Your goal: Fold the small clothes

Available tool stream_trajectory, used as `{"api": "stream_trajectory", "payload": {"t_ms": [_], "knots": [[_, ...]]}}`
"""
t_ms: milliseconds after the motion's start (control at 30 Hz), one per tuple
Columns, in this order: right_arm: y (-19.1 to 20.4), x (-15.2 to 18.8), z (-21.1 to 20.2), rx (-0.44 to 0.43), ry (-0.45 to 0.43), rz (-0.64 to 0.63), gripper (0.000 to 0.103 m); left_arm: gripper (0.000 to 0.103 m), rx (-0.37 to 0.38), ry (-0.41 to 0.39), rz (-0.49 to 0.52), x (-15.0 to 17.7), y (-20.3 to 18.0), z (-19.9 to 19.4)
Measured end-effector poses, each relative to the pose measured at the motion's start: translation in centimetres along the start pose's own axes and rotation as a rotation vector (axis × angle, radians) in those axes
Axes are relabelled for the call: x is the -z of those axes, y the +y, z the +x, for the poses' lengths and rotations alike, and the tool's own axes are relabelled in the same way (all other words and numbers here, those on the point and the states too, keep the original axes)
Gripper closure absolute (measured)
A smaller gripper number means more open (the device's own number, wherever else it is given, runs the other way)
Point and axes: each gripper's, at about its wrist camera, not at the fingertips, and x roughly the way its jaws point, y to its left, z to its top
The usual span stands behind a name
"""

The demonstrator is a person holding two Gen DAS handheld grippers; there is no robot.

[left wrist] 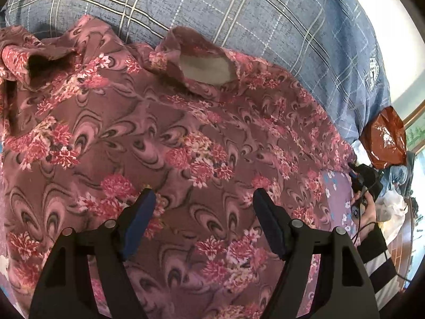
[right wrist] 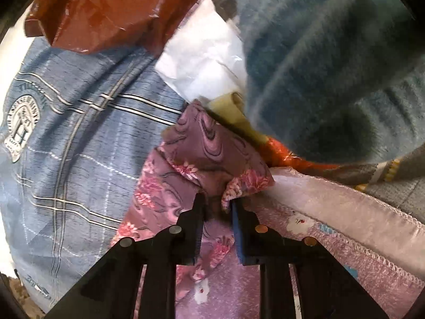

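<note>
I am in a bedroom at home. I work over a bed with a lilac flowered sheet. At its far side lies a big blue checked pillow. To the right sit a shiny brown bag, a fuzzy blue blanket and some white plastic.

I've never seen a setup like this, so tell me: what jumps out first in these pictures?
A big pink floral garment fills the left view, spread on the bed with the open left gripper above it. At the garment's far corner, the right gripper pinches the fabric. A glossy red-brown bag lies beyond, by a blue plaid pillow.
</note>
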Motion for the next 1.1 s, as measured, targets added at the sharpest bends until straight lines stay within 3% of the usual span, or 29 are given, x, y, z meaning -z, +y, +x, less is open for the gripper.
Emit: {"api": "stream_trajectory", "payload": {"t_ms": [200, 433, 667, 733, 967, 1100], "knots": [[4.5, 1.5, -4.2, -0.004, -0.058, -0.164, 0.09, 0.028, -0.014, -0.013, -0.013, -0.3, 0.7, -0.3], [13.0, 7.1, -8.4, -0.024, -0.024, -0.426, 0.09, 0.028, -0.033, -0.002, -0.055, -1.1, 2.1, -0.8], [21.9, 19.4, -10.1, -0.15, 0.158, -0.639, 0.09, 0.028, -0.015, 0.036, -0.107, -1.6, 3.7, -1.5], [24.3, 22.8, -10.1, -0.196, 0.215, -0.69, 0.098, 0.028, -0.017, 0.026, -0.124, -1.9, 4.3, -2.2], [31.4, 37.2, -9.0, -0.327, 0.436, -0.841, 0.098, 0.028, 0.009, -0.012, -0.217, -2.7, 7.6, -4.8], [33.1, 44.4, -8.4, -0.395, 0.559, -0.881, 0.093, 0.028, 0.026, -0.048, -0.286, -3.0, 10.1, -6.4]]}}
